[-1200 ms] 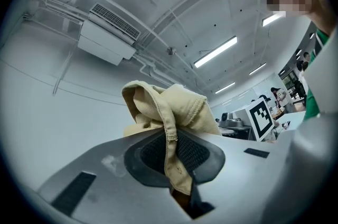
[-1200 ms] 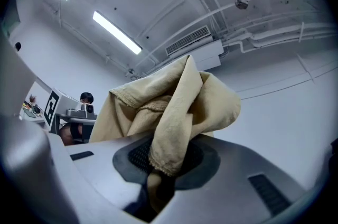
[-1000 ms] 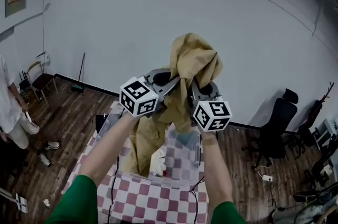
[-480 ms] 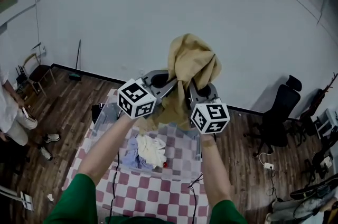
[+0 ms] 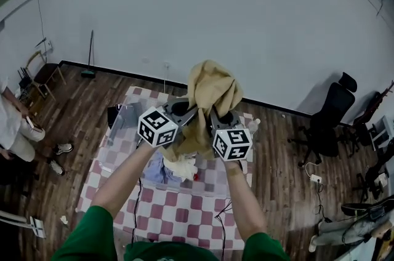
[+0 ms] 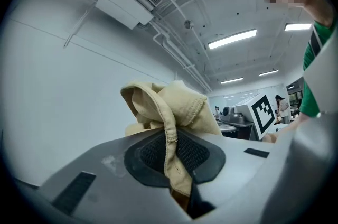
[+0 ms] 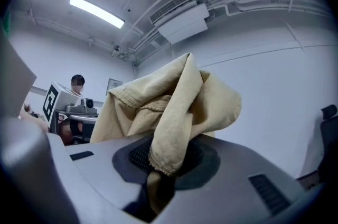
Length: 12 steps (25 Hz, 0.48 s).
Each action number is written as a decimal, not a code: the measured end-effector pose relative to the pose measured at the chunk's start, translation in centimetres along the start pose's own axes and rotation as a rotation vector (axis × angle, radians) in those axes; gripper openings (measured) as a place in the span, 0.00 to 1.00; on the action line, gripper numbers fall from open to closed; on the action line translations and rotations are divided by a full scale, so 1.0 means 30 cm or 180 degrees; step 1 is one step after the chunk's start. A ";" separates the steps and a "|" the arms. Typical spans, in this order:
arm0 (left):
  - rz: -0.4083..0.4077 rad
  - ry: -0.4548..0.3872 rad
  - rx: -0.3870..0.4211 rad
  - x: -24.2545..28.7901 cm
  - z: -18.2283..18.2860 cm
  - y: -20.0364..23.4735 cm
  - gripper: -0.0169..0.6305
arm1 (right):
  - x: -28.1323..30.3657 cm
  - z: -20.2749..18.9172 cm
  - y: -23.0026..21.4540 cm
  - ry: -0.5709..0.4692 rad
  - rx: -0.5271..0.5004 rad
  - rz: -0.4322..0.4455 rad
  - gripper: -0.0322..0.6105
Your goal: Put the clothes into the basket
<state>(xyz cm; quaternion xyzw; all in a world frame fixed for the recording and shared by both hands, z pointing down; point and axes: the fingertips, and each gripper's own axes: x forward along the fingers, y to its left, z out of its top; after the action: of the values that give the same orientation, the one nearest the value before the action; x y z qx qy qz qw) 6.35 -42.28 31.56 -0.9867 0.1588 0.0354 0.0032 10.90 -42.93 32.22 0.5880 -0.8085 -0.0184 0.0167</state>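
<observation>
We grip the tan garment (image 5: 209,84) in the fingers (image 6: 148,157) of the left gripper (image 5: 192,111) and right gripper (image 5: 213,113) over the checkered desk (image 5: 178,216), white wall (image 5: 246,20) beyond.

Two in all: left hand-held gripper (image 5: 192,111), right hand-held gripper (image 5: 214,116). One tan garment (image 5: 212,84). One clear basket (image 5: 125,118). One checked worktop (image 5: 178,216). One black office chair (image 5: 329,115), far right. One bystander (image 5: 11,130), far left.

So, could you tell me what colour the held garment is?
The garment is tan; the right gripper view shows it best.
</observation>
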 end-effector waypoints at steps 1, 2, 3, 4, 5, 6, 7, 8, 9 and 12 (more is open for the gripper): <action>0.0011 0.0053 -0.0046 -0.004 -0.041 0.003 0.07 | 0.003 -0.041 0.003 0.0067 0.0015 0.0008 0.16; 0.0023 0.0106 -0.0094 -0.006 -0.082 0.004 0.07 | 0.005 -0.083 0.006 0.0138 0.0032 0.0016 0.16; 0.0034 0.0159 -0.0143 -0.010 -0.124 0.004 0.07 | 0.005 -0.124 0.010 0.0208 0.0052 0.0022 0.16; 0.0045 0.0211 -0.0190 -0.014 -0.165 0.004 0.07 | 0.005 -0.166 0.014 0.0276 0.0076 0.0028 0.16; 0.0053 0.0262 -0.0233 -0.020 -0.204 0.003 0.07 | 0.004 -0.206 0.019 0.0340 0.0101 0.0033 0.16; 0.0060 0.0311 -0.0273 -0.025 -0.242 0.001 0.07 | 0.003 -0.245 0.024 0.0402 0.0126 0.0041 0.16; 0.0064 0.0361 -0.0309 -0.030 -0.278 -0.001 0.07 | 0.001 -0.283 0.029 0.0463 0.0149 0.0050 0.16; 0.0067 0.0411 -0.0343 -0.033 -0.313 -0.003 0.07 | 0.000 -0.320 0.032 0.0527 0.0169 0.0062 0.16; 0.0066 0.0463 -0.0375 -0.035 -0.347 -0.004 0.07 | -0.001 -0.356 0.035 0.0591 0.0186 0.0074 0.16; 0.0056 0.0617 -0.0460 -0.042 -0.443 -0.008 0.07 | -0.002 -0.457 0.042 0.0783 0.0224 0.0115 0.16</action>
<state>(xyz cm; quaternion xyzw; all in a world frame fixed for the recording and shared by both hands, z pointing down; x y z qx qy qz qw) 6.15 -41.90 44.90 -0.9817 0.1640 -0.0488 -0.0836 10.39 -42.64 45.98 0.5715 -0.8109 0.0826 0.0954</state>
